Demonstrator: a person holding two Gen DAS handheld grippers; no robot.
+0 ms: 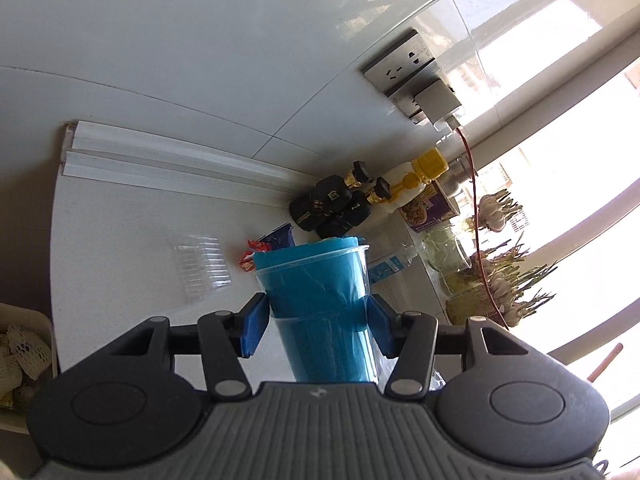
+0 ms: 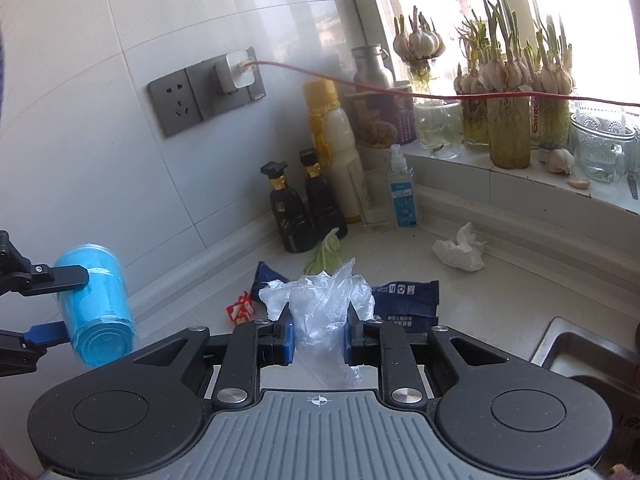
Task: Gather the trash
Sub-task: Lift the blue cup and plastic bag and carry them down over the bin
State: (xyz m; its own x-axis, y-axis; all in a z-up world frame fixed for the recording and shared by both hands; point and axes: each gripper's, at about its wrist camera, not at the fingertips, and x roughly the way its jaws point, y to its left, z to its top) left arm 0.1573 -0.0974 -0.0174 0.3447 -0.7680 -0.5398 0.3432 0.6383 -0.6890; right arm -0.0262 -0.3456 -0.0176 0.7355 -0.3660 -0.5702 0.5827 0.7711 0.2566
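Note:
My left gripper is shut on a clear plastic cup lined with a blue bag; in the right wrist view that blue-lined cup hangs tilted at the far left between the left gripper's fingers. My right gripper is shut on a crumpled clear plastic bag. On the counter lie a dark blue snack wrapper, a small red wrapper, a green leaf scrap, a crumpled white tissue and a clear plastic clamshell.
Two dark bottles, a yellow-capped bottle and a spray bottle stand in the corner. Jars of sprouting garlic line the windowsill. A red cable runs from the wall socket. A sink rim is at right.

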